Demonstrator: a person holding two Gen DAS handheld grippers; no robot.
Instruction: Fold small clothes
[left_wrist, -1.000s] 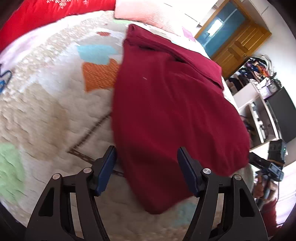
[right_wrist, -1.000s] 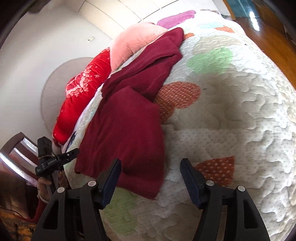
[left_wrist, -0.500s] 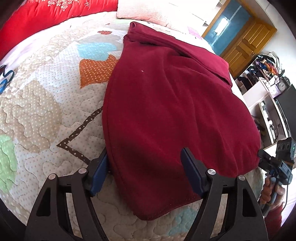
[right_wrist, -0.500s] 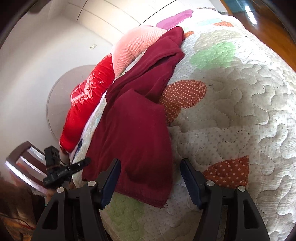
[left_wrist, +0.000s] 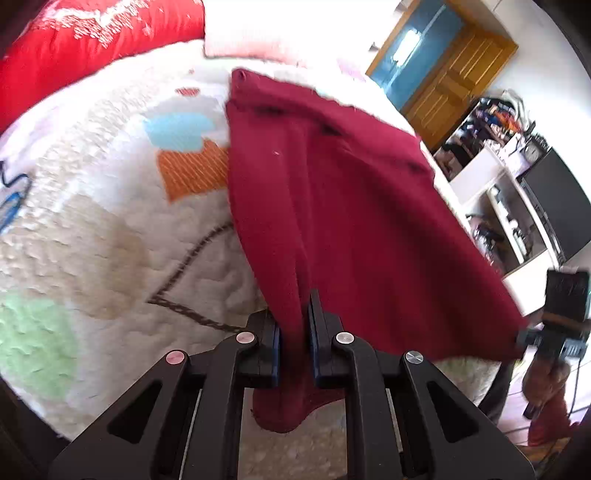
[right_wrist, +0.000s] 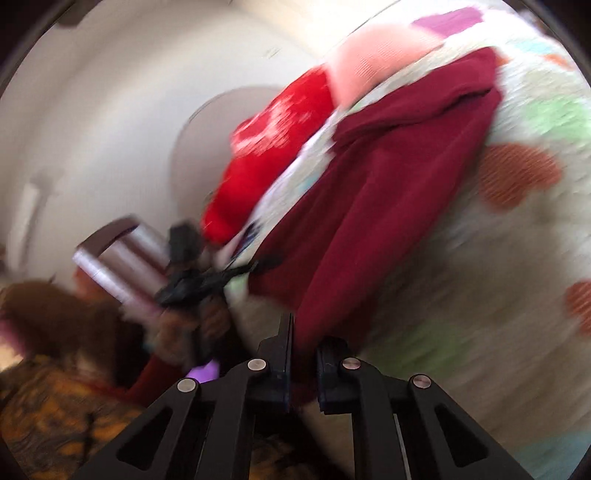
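A dark red garment (left_wrist: 343, 206) lies spread on the patchwork quilt (left_wrist: 92, 236) of a bed. My left gripper (left_wrist: 294, 345) is shut on the garment's near left hem corner, and the cloth hangs down between the pads. My right gripper (right_wrist: 303, 360) is shut on the near right hem corner of the same garment (right_wrist: 380, 206). The near edge is lifted off the quilt and stretched between the two grippers. The right gripper also shows in the left wrist view (left_wrist: 561, 317), and the left one shows blurred in the right wrist view (right_wrist: 207, 277).
A red pillow (left_wrist: 85, 48) and a pink pillow (right_wrist: 376, 62) lie at the head of the bed. White shelves (left_wrist: 506, 206), a black screen and a wooden door (left_wrist: 454, 70) stand beyond the right side. A chair (right_wrist: 118, 266) stands left of the bed.
Both grippers closed on the garment's near corners and lifted the hem off the quilt. The right wrist view has swung left and is blurred by motion.
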